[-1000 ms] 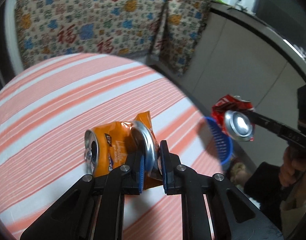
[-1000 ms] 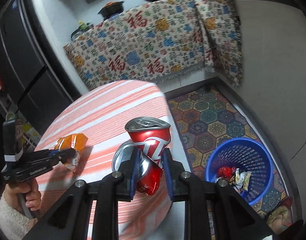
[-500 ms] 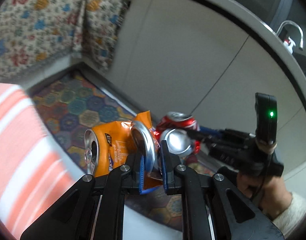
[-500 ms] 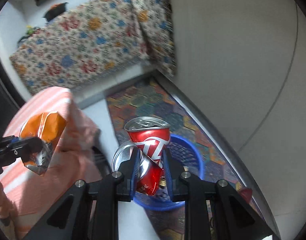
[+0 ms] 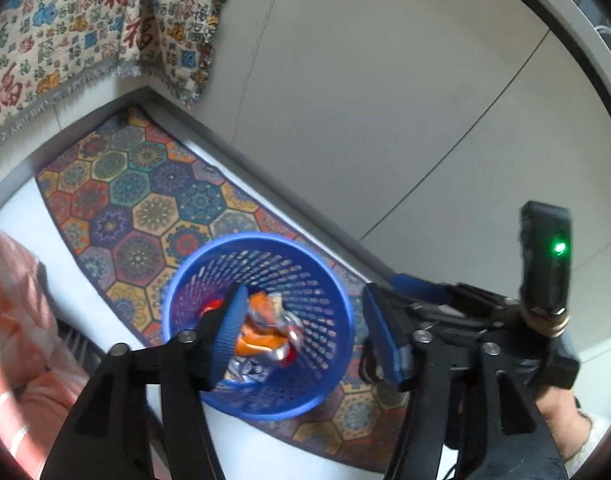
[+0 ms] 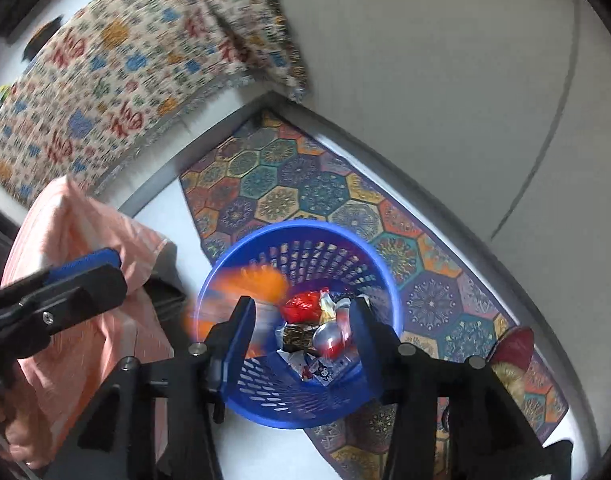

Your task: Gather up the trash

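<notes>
While hovering above the blue perforated plastic basket (image 5: 257, 238) on the floor, gripping nothing on either side. Left gripper (image 5: 305, 300): fingers have just been opening, now spread wide, with only air between the pads. Right gripper (image 6: 301, 308): fingers likewise just opening, parted about midway, pads pressing on nothing.

Straight below and ahead of both finger pairs, inside the basket's rim: the crushed orange drink can (image 5: 261, 332) and the crushed red drink can (image 6: 331, 340), along with a red foil wrapper (image 6: 303, 306) and other small packets. Judged dropped, and the deposit as good as done. Long axis of either can impossible to read through the blur.

Worth noting for the coming move, probably a swing away for more trash: pink-and-white striped cloth (image 6: 85, 220) of the worktop off to the left in both views, with the left gripper on that side and so seemingly the nearer to it. Basket standing on a hexagon-patterned rug (image 5: 145, 208), next to the pale wall.

From the left wrist: orange can fairly sharp among the litter, plus the hand (image 5: 557, 412) behind the right gripper. From the right wrist instead: orange can only a blurred streak by the near-left rim, apparently mid-fall, and the red can and wrappers shown far more plainly.
</notes>
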A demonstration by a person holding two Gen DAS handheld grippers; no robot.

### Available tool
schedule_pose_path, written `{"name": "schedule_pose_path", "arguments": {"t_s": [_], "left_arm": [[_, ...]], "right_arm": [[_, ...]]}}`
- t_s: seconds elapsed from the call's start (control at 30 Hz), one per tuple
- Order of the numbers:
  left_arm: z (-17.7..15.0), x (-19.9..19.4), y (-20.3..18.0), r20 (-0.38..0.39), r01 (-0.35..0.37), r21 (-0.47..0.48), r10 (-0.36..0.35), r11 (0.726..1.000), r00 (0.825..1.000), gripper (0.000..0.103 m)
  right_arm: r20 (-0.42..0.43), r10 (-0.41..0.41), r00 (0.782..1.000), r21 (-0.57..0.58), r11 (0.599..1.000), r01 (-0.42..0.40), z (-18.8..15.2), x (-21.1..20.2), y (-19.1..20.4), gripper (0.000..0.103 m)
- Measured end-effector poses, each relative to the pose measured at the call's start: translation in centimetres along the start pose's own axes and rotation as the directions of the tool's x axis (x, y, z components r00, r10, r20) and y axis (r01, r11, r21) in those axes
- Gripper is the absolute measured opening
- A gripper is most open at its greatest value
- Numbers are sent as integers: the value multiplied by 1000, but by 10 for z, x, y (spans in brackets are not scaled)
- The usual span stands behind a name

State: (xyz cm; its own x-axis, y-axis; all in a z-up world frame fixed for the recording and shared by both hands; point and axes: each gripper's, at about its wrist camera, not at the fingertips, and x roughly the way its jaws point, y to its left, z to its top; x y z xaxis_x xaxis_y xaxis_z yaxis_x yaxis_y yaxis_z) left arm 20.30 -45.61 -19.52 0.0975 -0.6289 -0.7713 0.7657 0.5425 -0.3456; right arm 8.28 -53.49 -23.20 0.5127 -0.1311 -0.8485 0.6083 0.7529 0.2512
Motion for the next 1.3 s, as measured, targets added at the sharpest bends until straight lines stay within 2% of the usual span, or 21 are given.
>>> {"name": "schedule_pose_path", "arguments": {"t_s": [0.03, 0.07, 0.13, 0.23, 0.27, 0.3, 0.37, 0.43, 0.53, 0.57, 0.63, 0.7, 0.77, 0.87, 1.07, 1.3], "left_arm": [[-2, -8, -2, 19, -7, 7, 7, 1000, 1000, 71], [-4, -15, -7, 31, -17, 12, 17, 1000, 999, 79], [-7, -38, -13, 68, -57, 21, 55, 998, 996, 87], [-15, -76, -22, 111, -68, 40, 63, 997, 992, 98], [-18, -87, -24, 119, -66, 46, 60, 997, 991, 103], [-23, -101, -27, 129, -72, 57, 64, 996, 990, 103], [-37, -123, -33, 128, -130, 82, 118, 988, 985, 103], [-56, -144, -42, 165, -244, 88, 227, 966, 960, 103], [-80, -168, -50, 201, -304, 73, 285, 950, 937, 103], [-88, -173, -53, 204, -326, 73, 305, 943, 930, 103], [-99, -182, -63, 218, -390, 76, 366, 918, 905, 103], [-105, -188, -70, 229, -423, 83, 396, 902, 889, 103], [-110, -197, -75, 249, -407, 79, 377, 910, 892, 103], [-114, -209, -76, 252, -348, 32, 329, 937, 910, 103], [-116, -219, -80, 248, -389, 20, 372, 921, 894, 103], [-124, -235, -78, 245, -379, 1, 367, 925, 897, 103]], "right_arm": [[11, 0, 1000, 18, 1000, 0, -1, -4, -2, 56], [29, -3, 1000, 36, 999, 2, -1, -12, -5, 65], [63, -13, 998, 58, 998, 10, -3, -27, -7, 67], [91, -29, 995, 63, 998, 24, -8, -61, -1, 72], [100, -28, 995, 61, 998, 22, -9, -71, 1, 84], [119, -24, 993, 54, 998, 17, -14, -86, 5, 89], [145, -27, 989, 32, 999, 22, -25, -114, 13, 89], [150, -28, 988, 17, 1000, 26, -40, -139, 23, 91], [153, -47, 987, -5, 999, 49, -65, -169, 39, 103], [161, -67, 985, -19, 997, 71, -75, -179, 45, 103], [178, -106, 978, -49, 992, 117, -92, -196, 56, 103], [195, -116, 974, -72, 989, 132, -107, -213, 65, 103], [209, -122, 970, -85, 986, 142, -117, -227, 70, 103], [236, -149, 960, -101, 979, 176, -126, -248, 78, 103], [274, -163, 948, -128, 970, 204, -137, -272, 94, 103], [278, -143, 950, -163, 967, 194, -145, -285, 115, 103]]}}
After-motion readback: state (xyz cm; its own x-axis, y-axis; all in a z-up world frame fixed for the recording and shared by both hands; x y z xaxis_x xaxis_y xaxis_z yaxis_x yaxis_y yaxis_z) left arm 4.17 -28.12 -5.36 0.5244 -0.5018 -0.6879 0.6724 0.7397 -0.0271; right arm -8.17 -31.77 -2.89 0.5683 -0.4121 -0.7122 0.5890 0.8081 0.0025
